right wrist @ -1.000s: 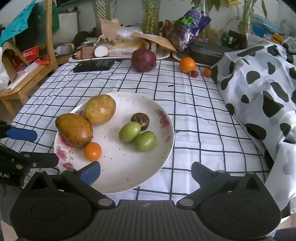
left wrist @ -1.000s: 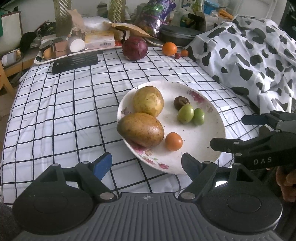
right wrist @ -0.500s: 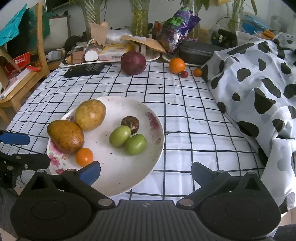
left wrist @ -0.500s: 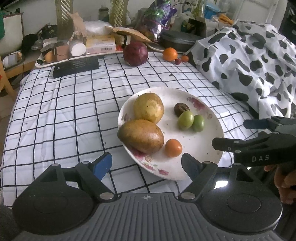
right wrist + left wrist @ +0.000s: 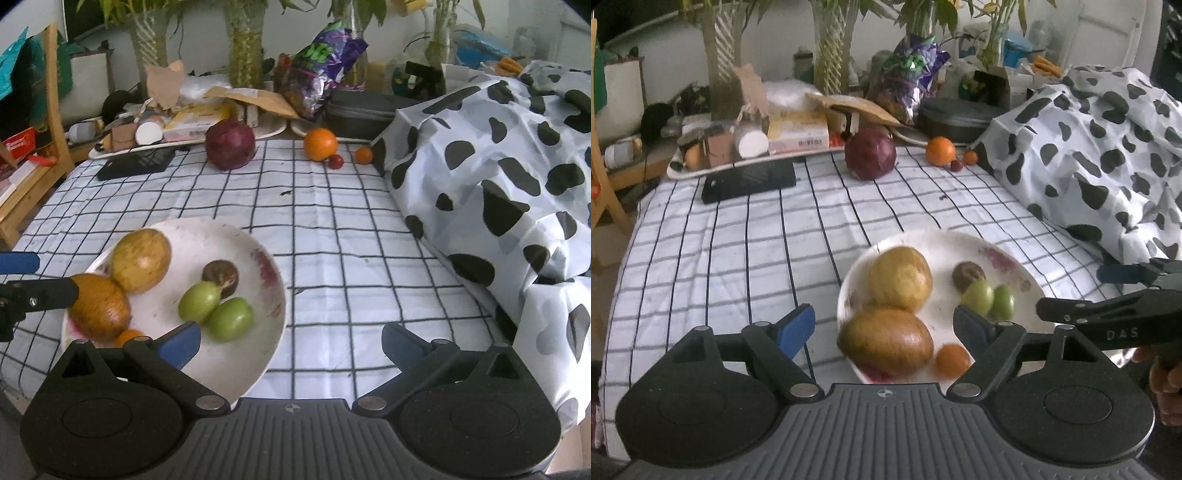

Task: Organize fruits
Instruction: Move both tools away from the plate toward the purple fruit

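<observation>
1. Glossy round plate (image 5: 273, 317) with floral rim, on grid-checked cloth (image 5: 332, 229); holds two russet mangoes (image 5: 142, 260), two smooth green fruits (image 5: 229, 319), a dark wrinkled fruit (image 5: 220, 274) and a small orange fruit (image 5: 952, 360).
2. Left gripper (image 5: 884, 325) released, empty, over the near rim.
3. Right gripper (image 5: 291, 341) released, empty.
4. Bare cloth runs to the red cabbage (image 5: 230, 144) and orange (image 5: 320, 144); spotted fabric (image 5: 498, 177) bounds the right.
</observation>
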Demonstrator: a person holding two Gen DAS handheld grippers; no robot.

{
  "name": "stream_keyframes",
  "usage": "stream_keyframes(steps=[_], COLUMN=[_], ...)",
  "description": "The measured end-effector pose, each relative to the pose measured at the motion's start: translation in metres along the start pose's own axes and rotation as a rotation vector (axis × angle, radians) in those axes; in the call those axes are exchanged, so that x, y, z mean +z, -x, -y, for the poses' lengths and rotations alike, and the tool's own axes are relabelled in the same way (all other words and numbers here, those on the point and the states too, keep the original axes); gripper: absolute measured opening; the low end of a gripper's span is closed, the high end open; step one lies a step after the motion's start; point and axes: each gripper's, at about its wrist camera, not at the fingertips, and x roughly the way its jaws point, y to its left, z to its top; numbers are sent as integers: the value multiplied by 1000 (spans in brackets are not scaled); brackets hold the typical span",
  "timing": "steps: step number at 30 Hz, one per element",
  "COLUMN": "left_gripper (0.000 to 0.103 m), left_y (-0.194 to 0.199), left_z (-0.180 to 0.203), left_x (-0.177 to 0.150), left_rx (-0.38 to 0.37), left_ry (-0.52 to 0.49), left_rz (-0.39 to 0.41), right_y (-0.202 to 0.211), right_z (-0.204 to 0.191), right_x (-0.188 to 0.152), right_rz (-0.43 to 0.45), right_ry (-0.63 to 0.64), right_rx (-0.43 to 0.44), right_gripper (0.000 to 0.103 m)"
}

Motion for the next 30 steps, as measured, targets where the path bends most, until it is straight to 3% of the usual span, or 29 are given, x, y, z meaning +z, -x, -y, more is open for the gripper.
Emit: stream_keyframes(steps=[8, 30], left_gripper=[84, 84], left_y=[-15, -72], left_z=[-7, -11], left_x=[19, 75], left_rx=[36, -27], left_ry=[-22, -68], left_rz=[21, 22], right_y=[-15, -73], right_z=[10, 31], right_x=[16, 66], right_rz=[14, 5], right_ry=[-6, -4], right_rx=[-40, -70], right_gripper=[103, 103])
